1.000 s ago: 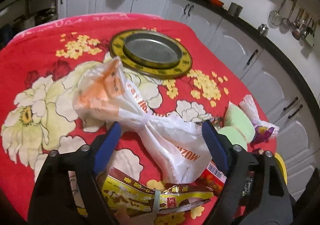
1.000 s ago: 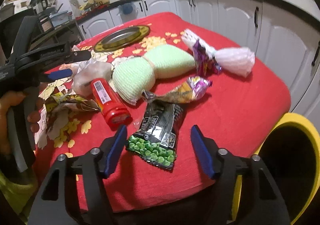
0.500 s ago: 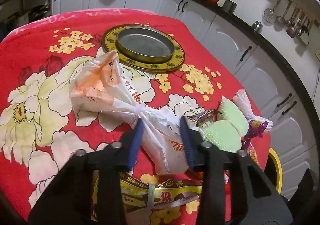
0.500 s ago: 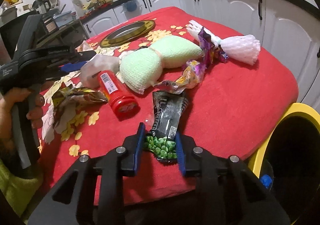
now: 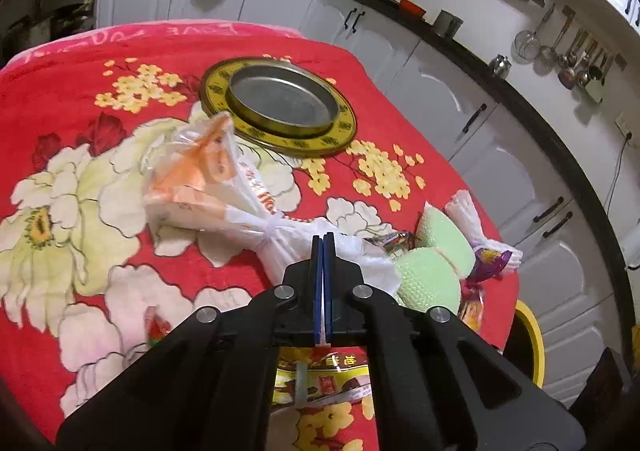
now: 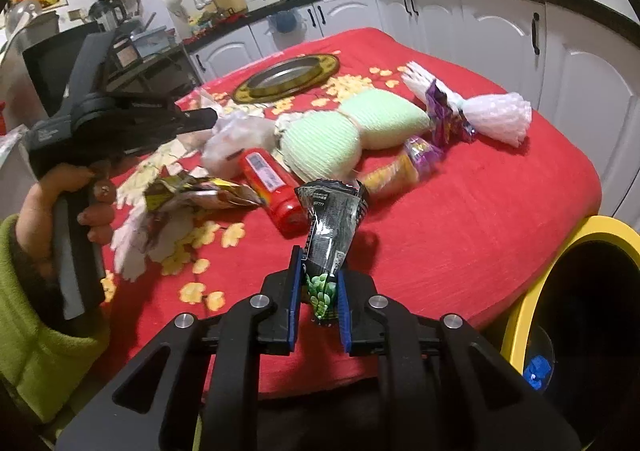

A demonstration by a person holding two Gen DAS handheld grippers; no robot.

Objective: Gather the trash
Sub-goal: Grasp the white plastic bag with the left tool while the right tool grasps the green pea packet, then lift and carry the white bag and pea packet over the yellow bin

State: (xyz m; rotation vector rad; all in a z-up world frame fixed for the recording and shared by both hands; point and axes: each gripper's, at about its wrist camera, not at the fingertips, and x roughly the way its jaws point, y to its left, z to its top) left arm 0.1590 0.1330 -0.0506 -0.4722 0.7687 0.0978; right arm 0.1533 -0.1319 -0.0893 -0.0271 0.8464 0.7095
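My left gripper (image 5: 323,247) is shut on the knotted white and orange plastic bag (image 5: 208,179), pinching its white lower part, on the red flowered tablecloth (image 5: 60,91). My right gripper (image 6: 319,283) is shut on the black pea snack packet (image 6: 332,219) and holds it lifted off the cloth. More trash lies in the right wrist view: a red tube (image 6: 272,187), a crumpled foil wrapper (image 6: 196,195), green foam netting (image 6: 352,135), white foam netting (image 6: 496,119) and purple wrappers (image 6: 444,119). The yellow-rimmed bin (image 6: 600,227) stands low right of the table.
A round yellow-rimmed metal tray (image 5: 280,107) sits at the table's far side. White kitchen cabinets (image 5: 448,99) and a dark counter run behind and to the right. The bin also shows in the left wrist view (image 5: 534,335) past the table's edge.
Both grippers closed: the left on the plastic bag, the right on the pea packet. The right has raised the packet off the cloth.
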